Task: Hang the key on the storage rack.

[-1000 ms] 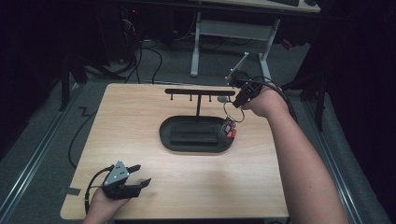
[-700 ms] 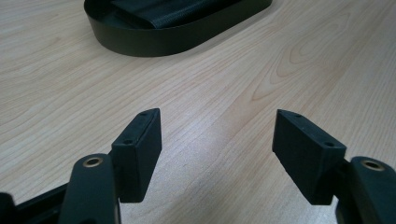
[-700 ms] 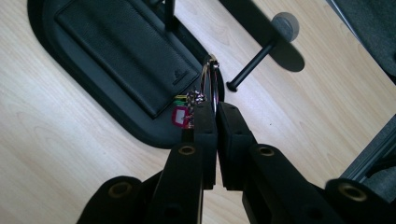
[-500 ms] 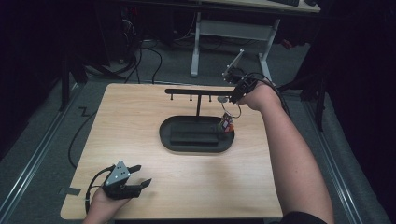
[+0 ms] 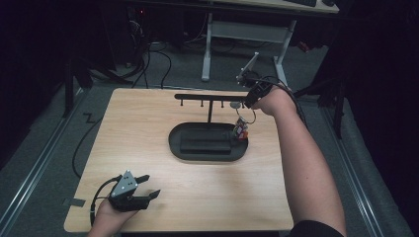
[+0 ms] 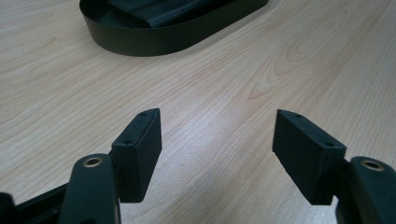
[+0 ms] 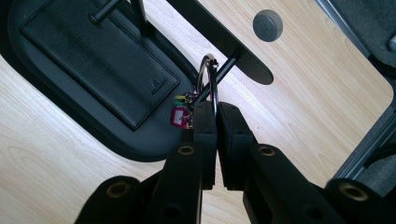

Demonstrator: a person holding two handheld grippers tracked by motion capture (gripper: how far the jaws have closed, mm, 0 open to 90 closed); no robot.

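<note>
Right gripper view: fingers pinch key ring.

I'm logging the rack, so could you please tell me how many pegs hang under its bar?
3 show in the high view: left peg, middle peg, right peg. Another may be hidden near the right tongs, shut on the key ring.

Right tongs have moved further toward the far edge of the worktop, now at the right end of the stand's crossbar. The key ring pinched between the jaws rose with them; its coloured tags now hang higher over the right end of the oval tray.
</note>
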